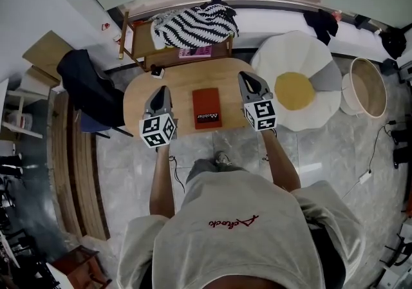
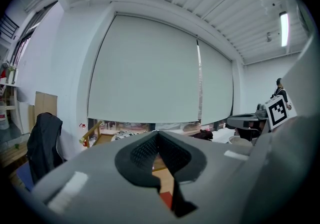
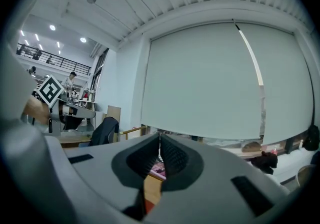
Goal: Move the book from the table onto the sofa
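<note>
The book [image 1: 207, 107] lies flat, red cover up, mid-worktop [image 1: 135, 98], w/ its near short edge close to the worktop's near rim. It looks thin & stiff-covered, prob. light. The smooth cover could slip, & the pages may fan open if it's lifted by one cover only. It sits flush on the wood, so there's no gap for a jaw underneath. Best bet, as a judgement: press on the two long edges w/ one tool per side, or slide it past the near rim & clamp the full thickness.

The left tool [image 1: 162, 89] hovers just left of the book. The right tool [image 1: 246, 76] is just right of it & a bit further out. Neither touches it. Both are closed w/ nothing btwn the jaws; the pads meet at the tips in each gripper view. Both forearms [image 1: 162, 178] reach fwd from the person, roughly parallel, w/ the tools pointing away across the worktop at abt level. The jaws need to open before any pinch grip.
</note>
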Available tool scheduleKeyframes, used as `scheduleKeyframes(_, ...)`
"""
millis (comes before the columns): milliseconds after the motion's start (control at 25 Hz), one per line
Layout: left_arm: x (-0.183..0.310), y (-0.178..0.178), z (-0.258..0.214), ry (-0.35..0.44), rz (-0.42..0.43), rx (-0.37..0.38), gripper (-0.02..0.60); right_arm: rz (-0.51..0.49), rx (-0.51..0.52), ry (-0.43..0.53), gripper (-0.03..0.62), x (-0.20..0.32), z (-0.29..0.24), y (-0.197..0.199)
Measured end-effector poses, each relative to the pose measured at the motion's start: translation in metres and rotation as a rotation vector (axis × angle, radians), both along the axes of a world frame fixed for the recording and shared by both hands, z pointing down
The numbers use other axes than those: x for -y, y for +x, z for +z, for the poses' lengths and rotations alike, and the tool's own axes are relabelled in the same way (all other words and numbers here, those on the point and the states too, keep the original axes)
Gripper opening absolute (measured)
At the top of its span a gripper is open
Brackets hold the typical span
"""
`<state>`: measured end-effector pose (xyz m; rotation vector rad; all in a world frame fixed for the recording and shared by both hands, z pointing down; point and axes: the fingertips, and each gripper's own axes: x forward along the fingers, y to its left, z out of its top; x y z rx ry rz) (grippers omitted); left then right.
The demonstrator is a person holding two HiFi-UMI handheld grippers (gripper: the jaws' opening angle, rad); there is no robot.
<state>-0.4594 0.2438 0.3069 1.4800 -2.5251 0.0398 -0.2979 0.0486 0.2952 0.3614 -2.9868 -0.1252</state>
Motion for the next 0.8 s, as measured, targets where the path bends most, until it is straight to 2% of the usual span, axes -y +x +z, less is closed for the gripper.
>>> scheduleKeyframes(320,0.000,-0.014,0.017,-0.035,0.014,-0.018,0.009,-0.003,-0.038,-0.013,0.009,0.001,0.015,-0.012)
scheduleKeyframes(800,-0.014,-0.031,0.093,-0.127,0.010,-0.100,0.009,-0.043,-0.124,-0.045,0.009,-0.008,0.071,-0.050)
